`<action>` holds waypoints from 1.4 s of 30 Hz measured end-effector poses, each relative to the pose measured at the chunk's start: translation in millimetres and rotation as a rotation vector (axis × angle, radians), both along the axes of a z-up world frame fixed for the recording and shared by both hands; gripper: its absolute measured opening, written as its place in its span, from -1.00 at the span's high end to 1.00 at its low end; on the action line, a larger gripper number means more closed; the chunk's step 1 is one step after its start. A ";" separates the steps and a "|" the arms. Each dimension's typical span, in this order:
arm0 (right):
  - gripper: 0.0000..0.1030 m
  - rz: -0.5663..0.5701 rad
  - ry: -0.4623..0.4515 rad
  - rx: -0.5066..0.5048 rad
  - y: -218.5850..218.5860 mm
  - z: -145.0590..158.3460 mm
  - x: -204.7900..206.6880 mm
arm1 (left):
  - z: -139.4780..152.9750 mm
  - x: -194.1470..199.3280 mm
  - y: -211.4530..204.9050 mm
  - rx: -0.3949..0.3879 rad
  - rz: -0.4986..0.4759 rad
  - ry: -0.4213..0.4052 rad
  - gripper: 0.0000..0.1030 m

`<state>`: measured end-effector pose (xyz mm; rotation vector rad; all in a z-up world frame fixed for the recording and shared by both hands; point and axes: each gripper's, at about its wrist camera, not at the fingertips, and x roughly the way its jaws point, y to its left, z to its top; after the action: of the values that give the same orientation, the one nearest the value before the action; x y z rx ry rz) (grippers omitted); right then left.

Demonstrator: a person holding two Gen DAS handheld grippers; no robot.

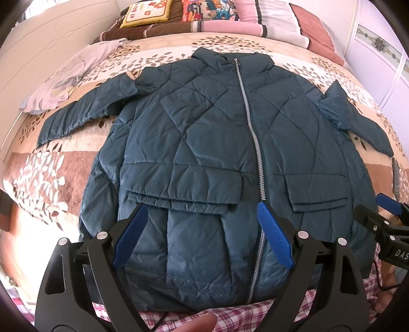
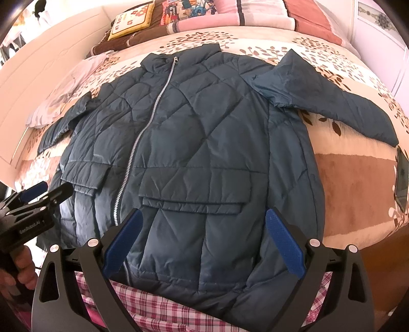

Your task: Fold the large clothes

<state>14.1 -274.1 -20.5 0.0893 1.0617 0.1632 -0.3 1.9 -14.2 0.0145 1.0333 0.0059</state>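
On the leaf-patterned bedspread [image 1: 294, 55] a dark teal quilted jacket [image 1: 204, 132] lies flat, front up and zipped, both sleeves spread outward and its collar toward the pillows [image 1: 255, 15]. Over its hem hovers the left gripper [image 1: 202, 229], blue pads well apart with nothing between them. Beside it the right gripper [image 2: 202, 235] hangs likewise spread wide and empty, above the right pocket flap [image 2: 194, 201].

"GenRobot.AI" in pale letters on the left gripper [image 2: 33, 204] body, seen from right wrist view. "DAS", cut off by the frame edge, on the right gripper [image 1: 383, 212] body in left wrist view. Yellow cushion [image 1: 147, 12] lettering unreadable.
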 end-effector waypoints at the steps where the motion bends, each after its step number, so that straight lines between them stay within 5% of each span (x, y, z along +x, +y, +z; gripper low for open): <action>1: -0.82 -0.002 0.002 0.002 -0.4 -0.1 0.7 | 0.1 -0.4 0.3 0.001 0.000 0.001 -0.68; 34: -0.82 -0.050 0.011 0.040 -17.9 -5.6 4.2 | 2.0 7.8 -20.6 0.031 0.008 0.005 -0.68; 42: -0.82 -0.198 -0.044 0.059 -79.3 -5.4 24.3 | 12.3 18.5 -50.1 0.041 0.012 0.010 -0.68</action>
<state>38.5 -353.4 -25.9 0.2419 0.9982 0.0177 18.3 -48.2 -1.9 0.0454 1.0435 0.0373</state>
